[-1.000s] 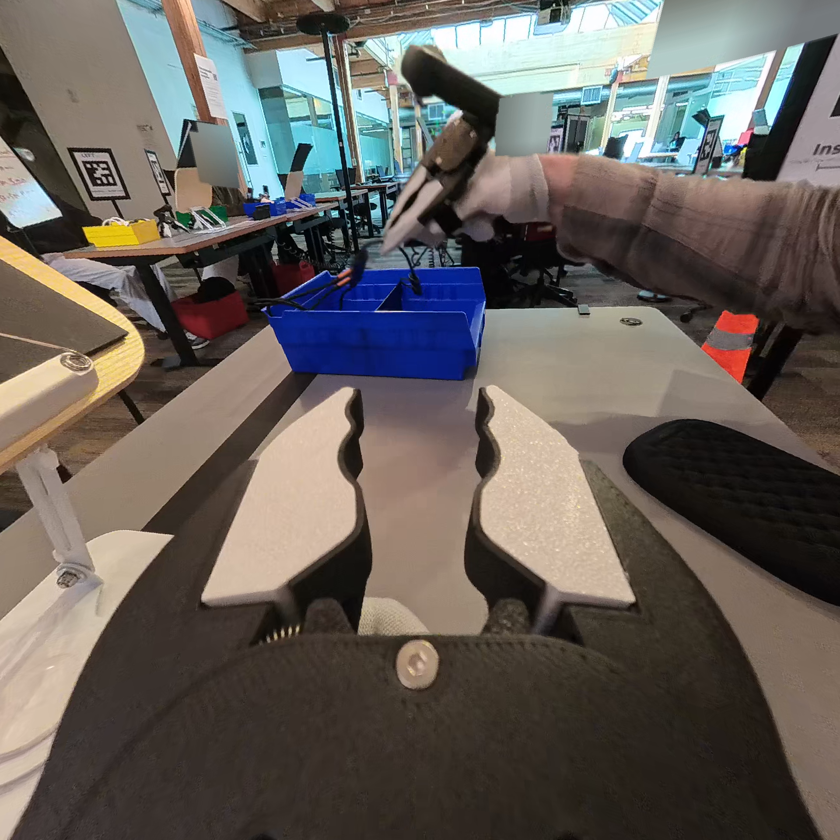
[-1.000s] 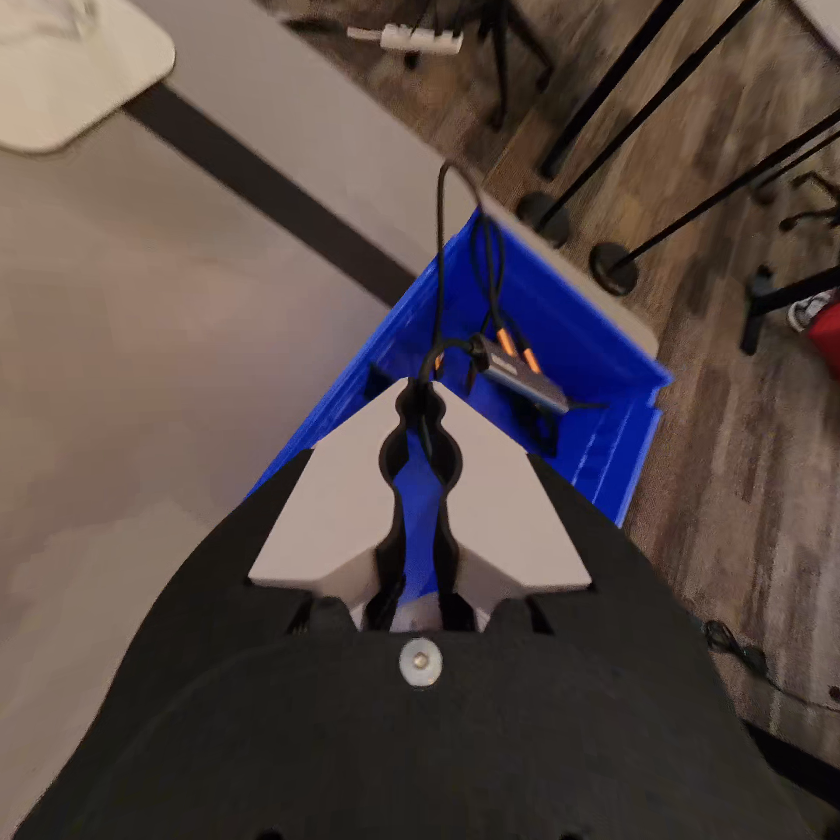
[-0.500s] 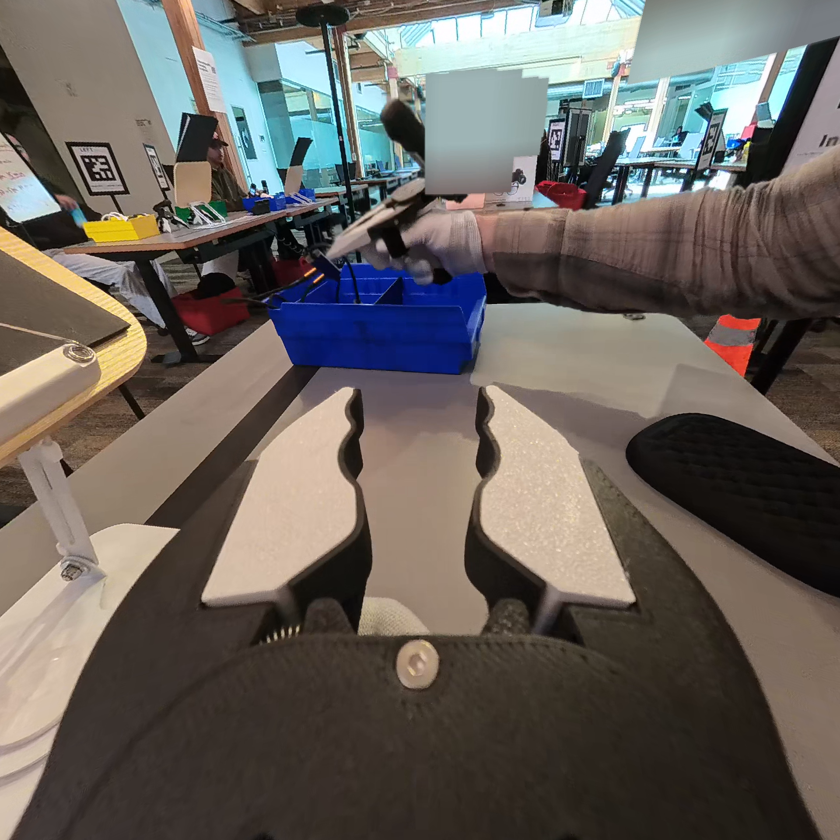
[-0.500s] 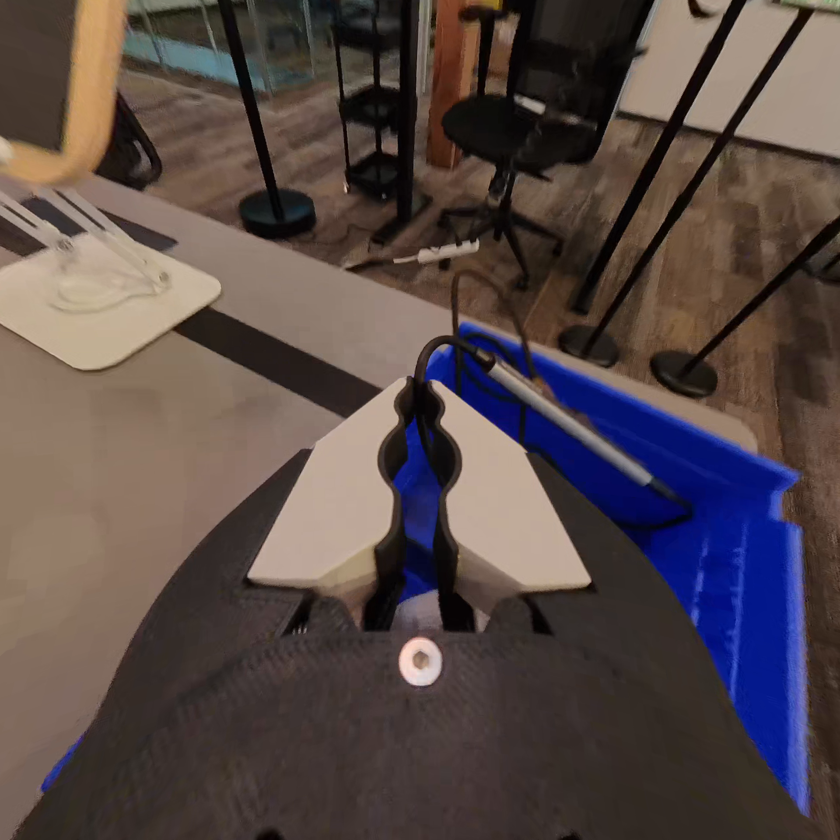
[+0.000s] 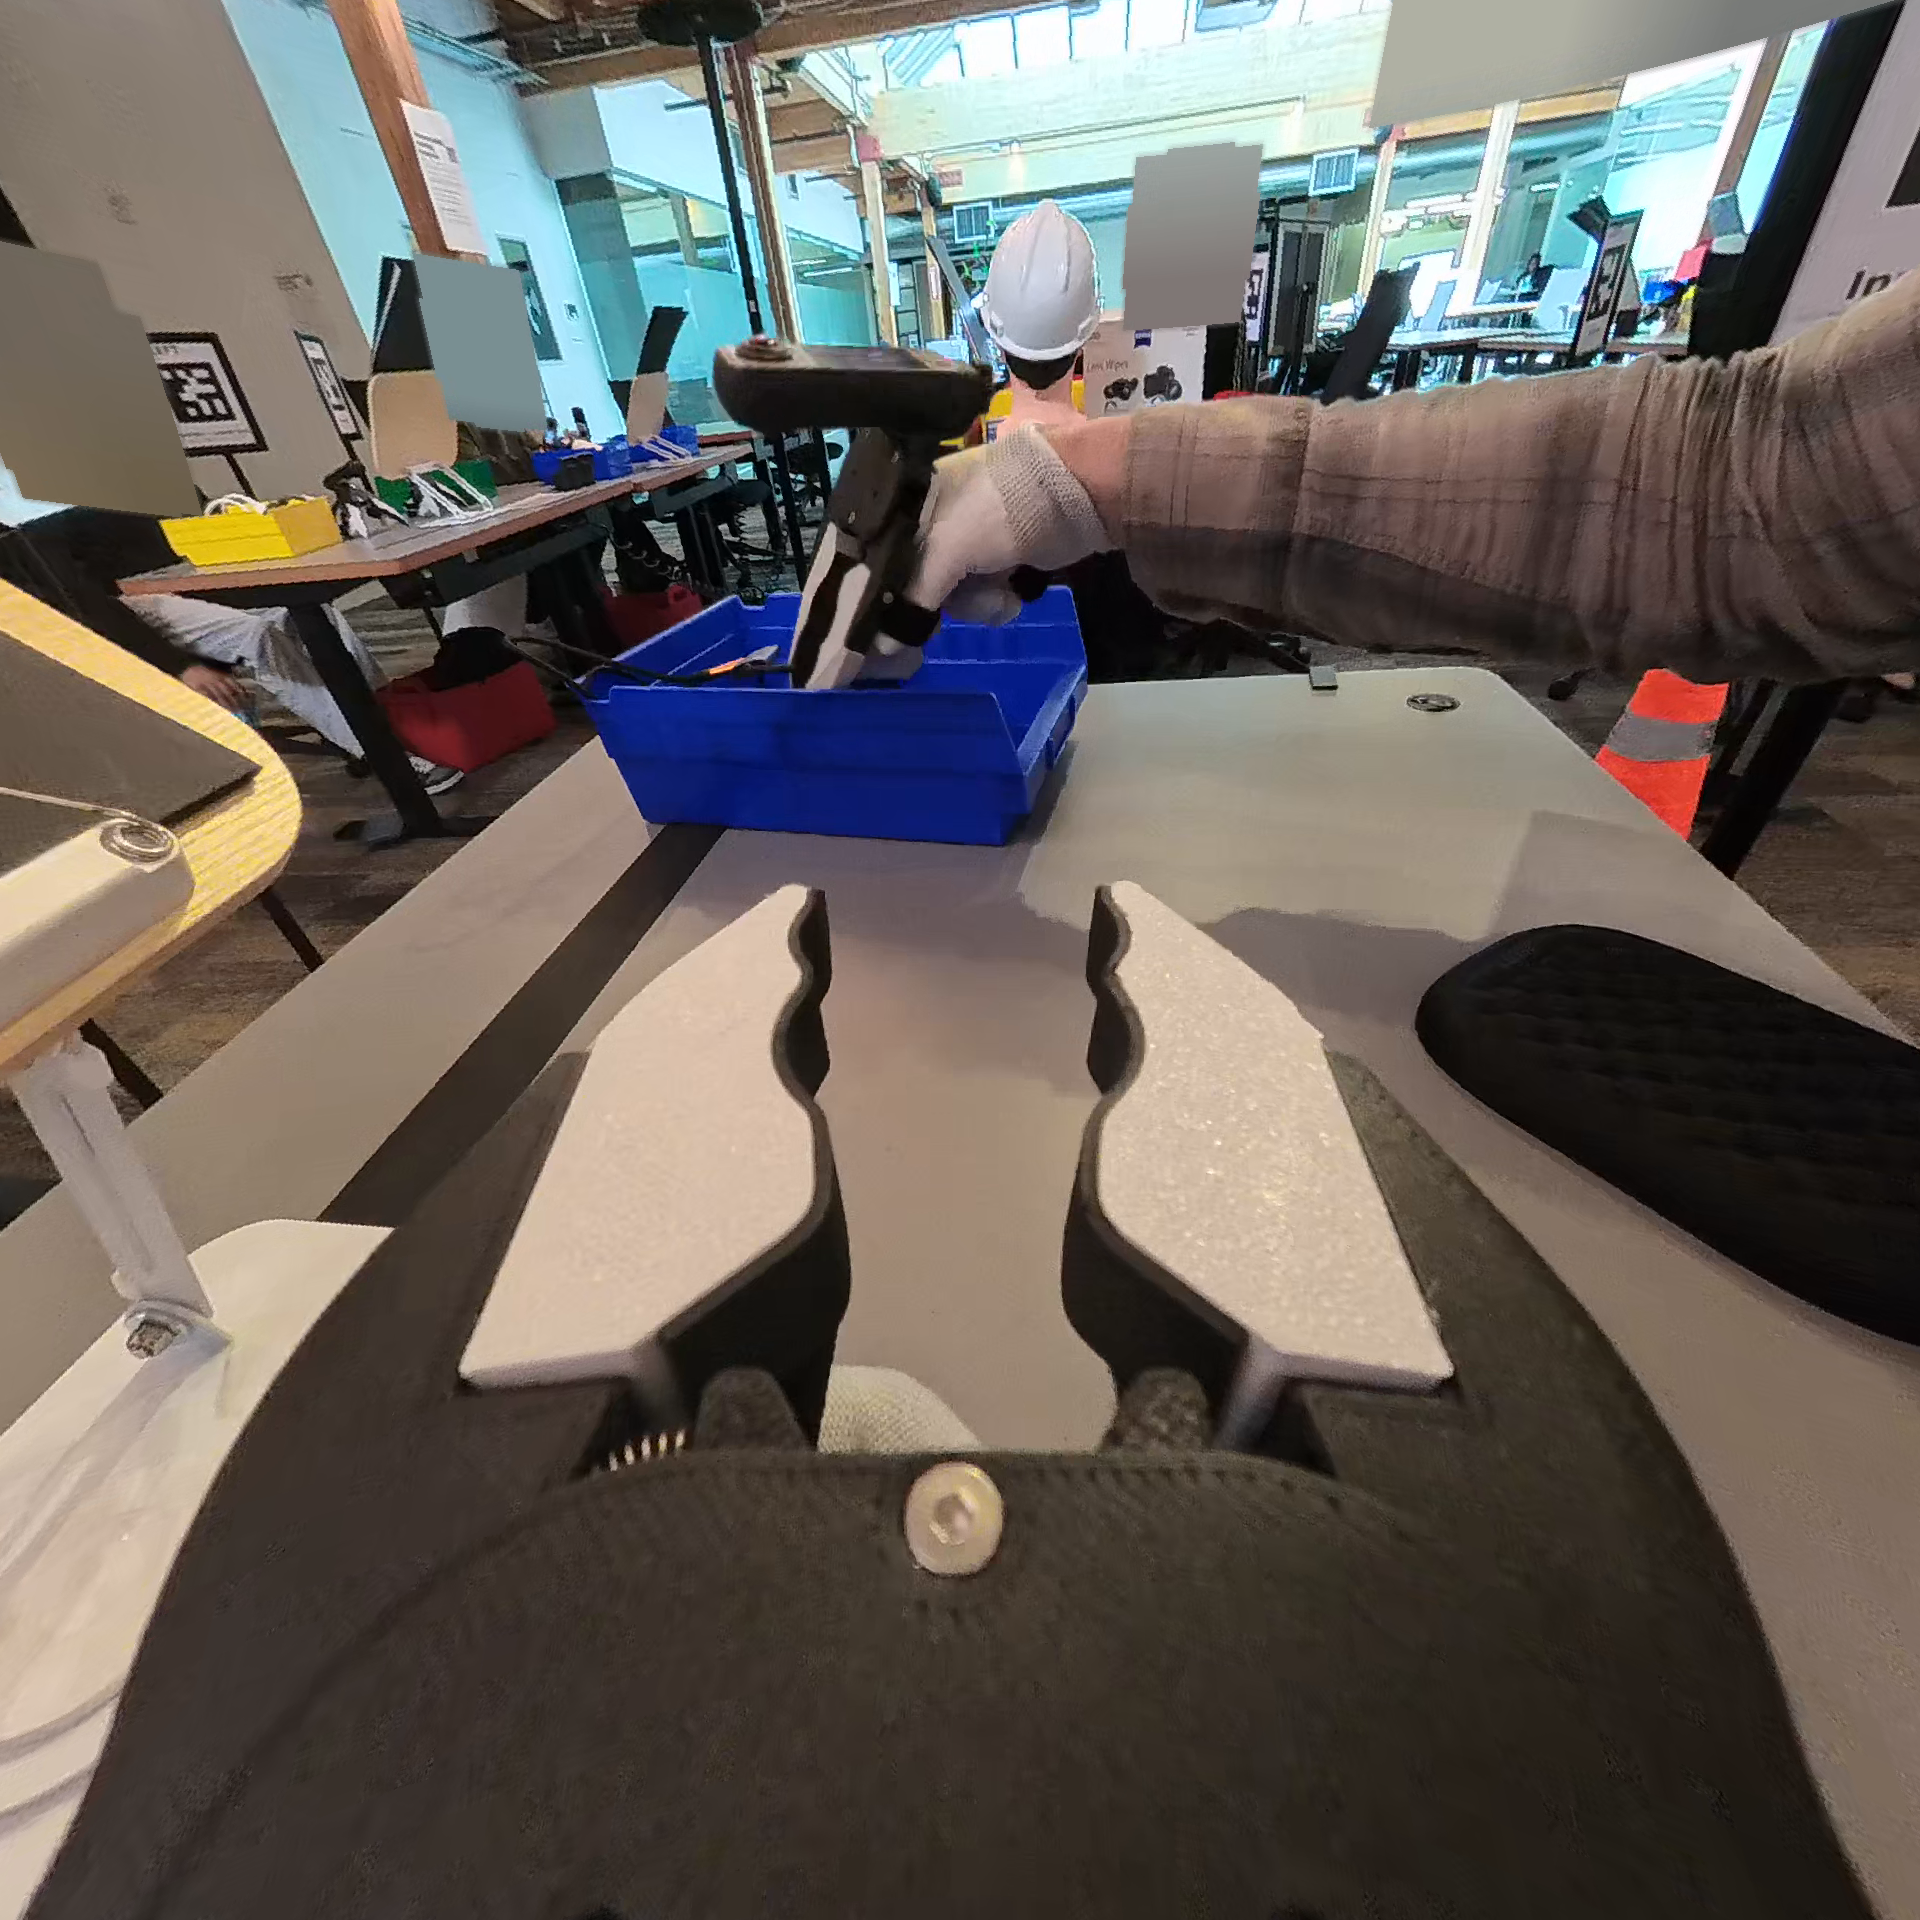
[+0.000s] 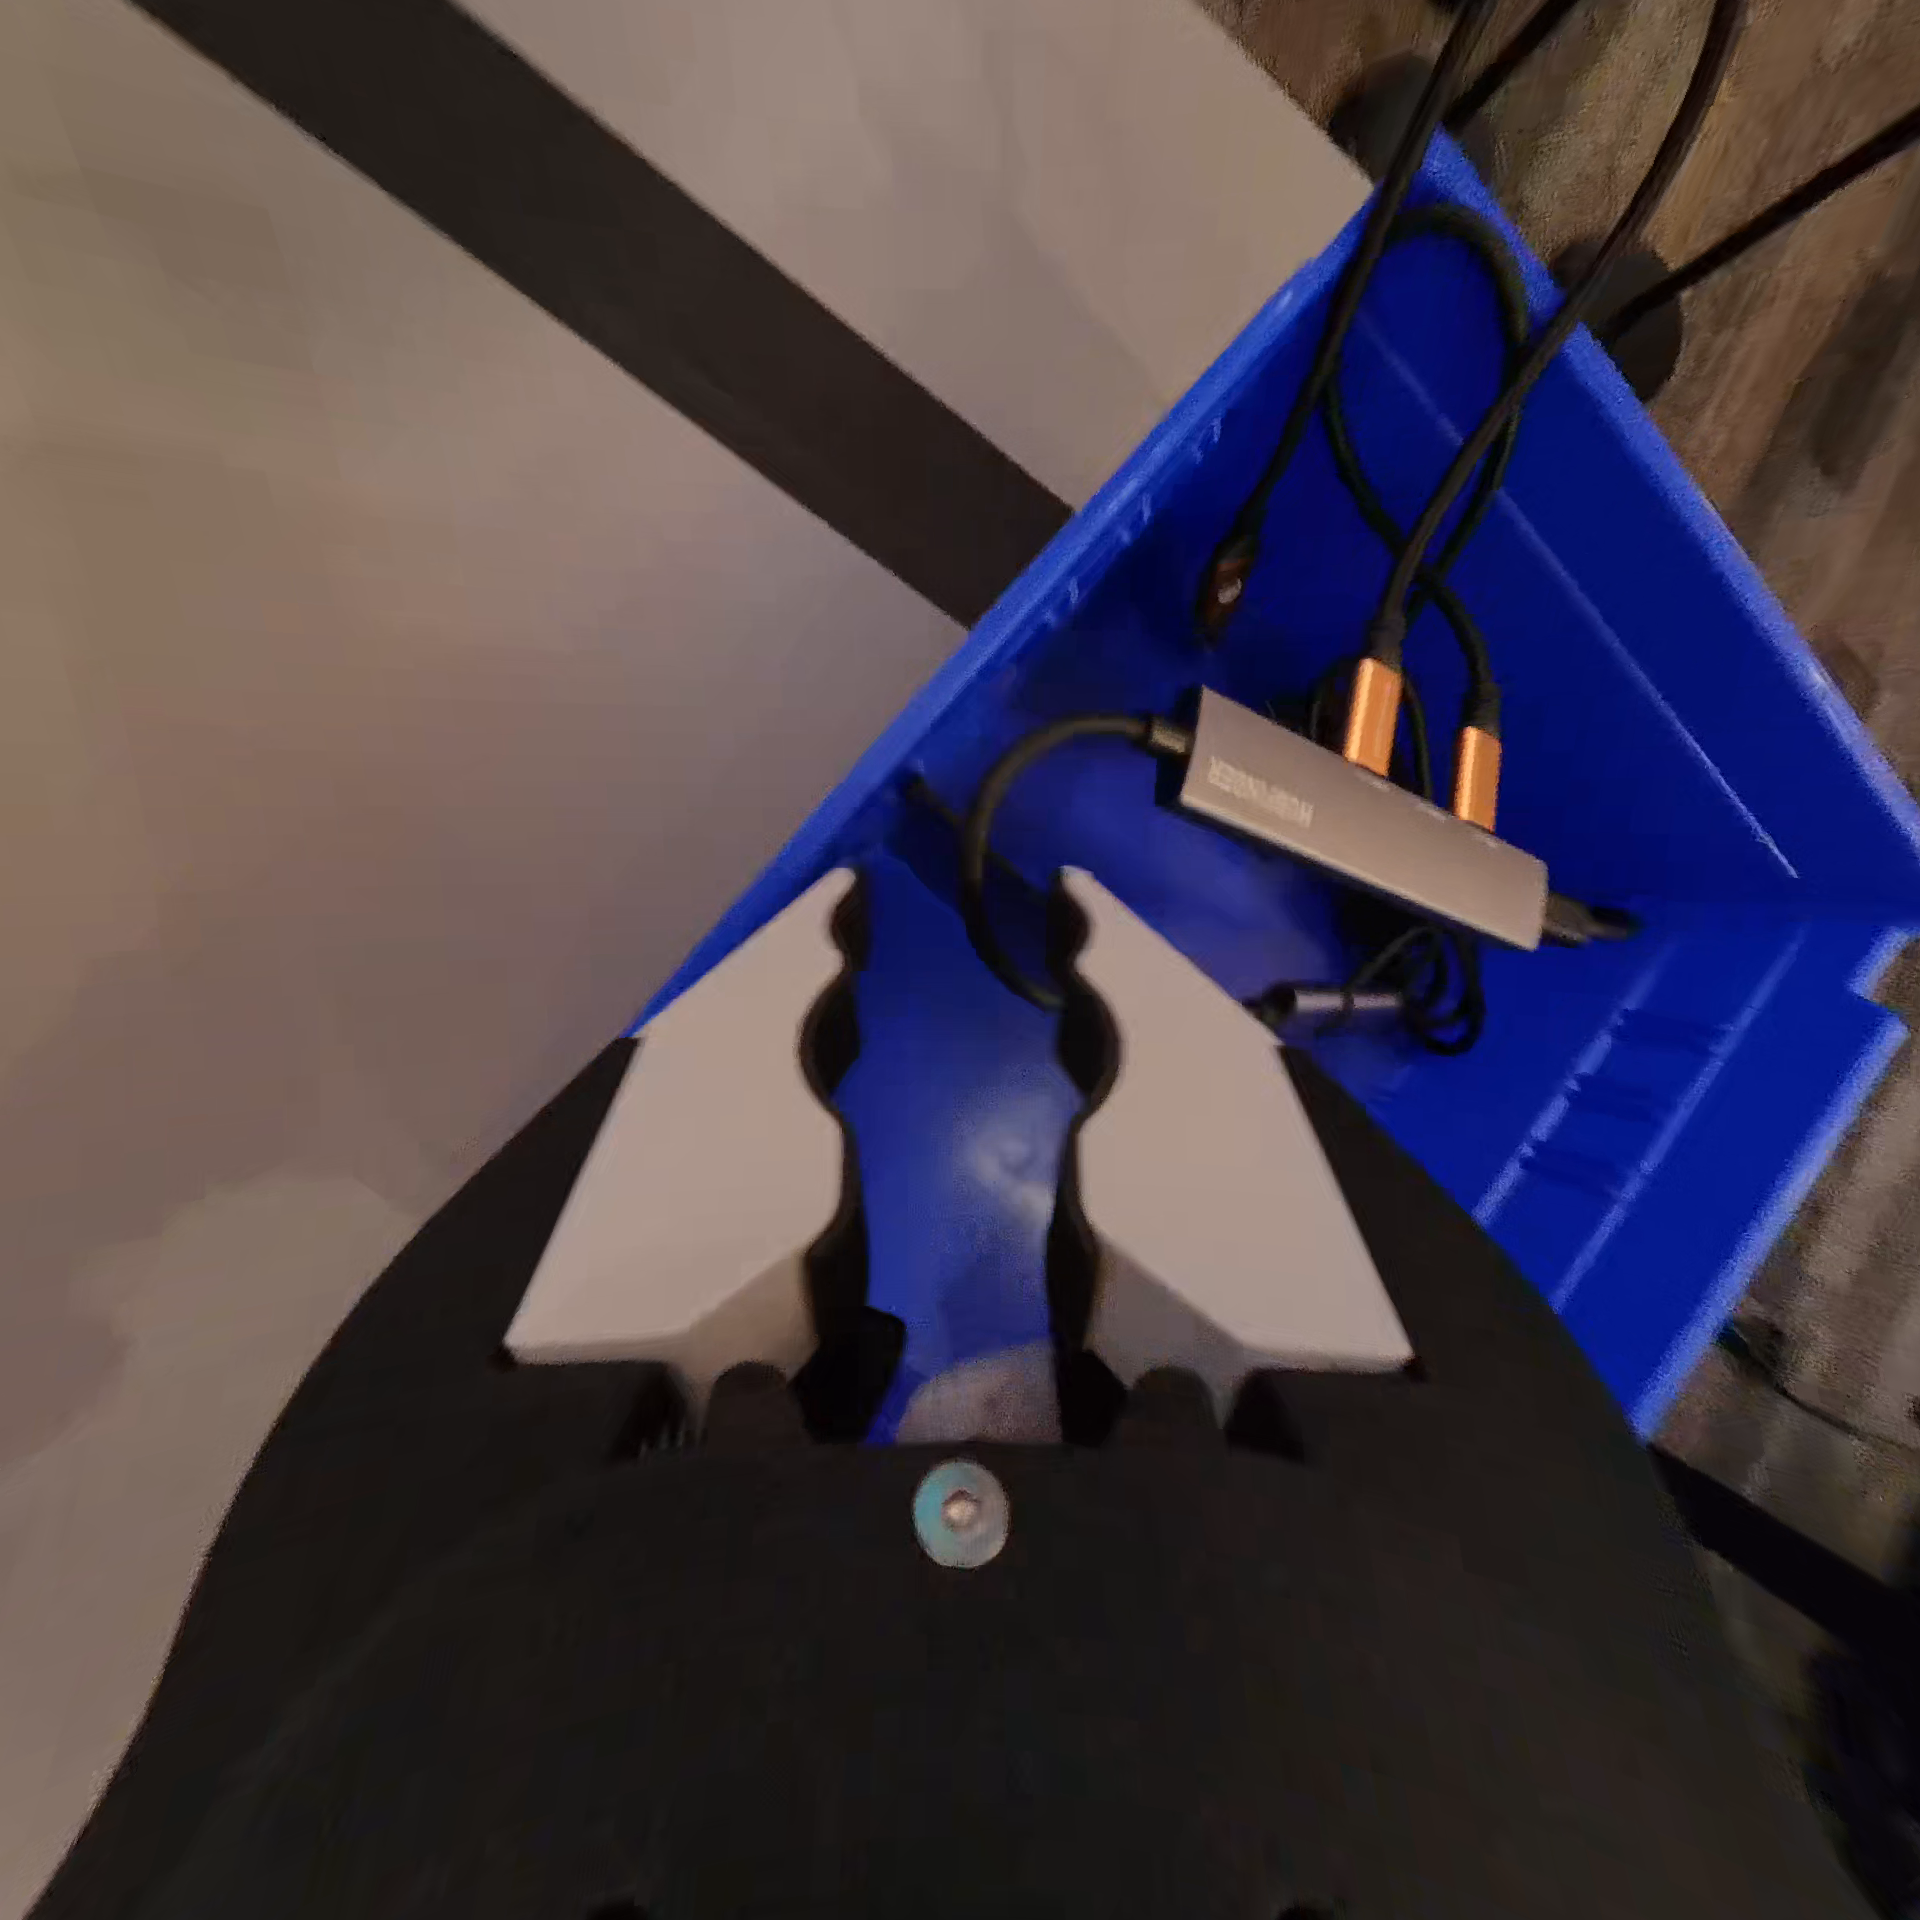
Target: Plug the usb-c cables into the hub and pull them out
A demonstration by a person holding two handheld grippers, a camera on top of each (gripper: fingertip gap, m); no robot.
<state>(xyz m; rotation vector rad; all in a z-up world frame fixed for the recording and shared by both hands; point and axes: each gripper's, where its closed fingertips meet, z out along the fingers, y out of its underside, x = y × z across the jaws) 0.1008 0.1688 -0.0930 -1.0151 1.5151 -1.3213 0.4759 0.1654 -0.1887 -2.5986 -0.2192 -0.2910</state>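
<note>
A grey USB hub (image 6: 1351, 821) lies in the blue bin (image 6: 1642, 644) with two orange-tipped USB-C cables (image 6: 1371, 717) plugged into its side. Another black cable end (image 6: 1226, 592) lies loose beside it. The hub's own black lead (image 6: 987, 862) loops past my right gripper (image 6: 961, 894), which is open and points down into the bin. In the left wrist view the right gripper (image 5: 831, 644) dips into the bin (image 5: 831, 758) at the table's far end. My left gripper (image 5: 956, 914) is open and empty, low over the grey table (image 5: 1299, 831).
A black mesh pad (image 5: 1683, 1101) lies on the table at the right. A white stand base (image 5: 104, 1455) and a wooden board (image 5: 239, 842) are at the left. A black strip (image 5: 540, 1039) runs along the table. An orange cone (image 5: 1662, 748) stands on the floor beyond. There is about 40 cm between the tips of the two grippers. The white stand base (image 5: 104, 1455) is about 30 cm from my left fingertips and 40 cm from my right.
My right gripper was shut on the hub's black lead and held the hub up. It has opened, let the lead go and tipped down into the bin. The left gripper has not moved.
</note>
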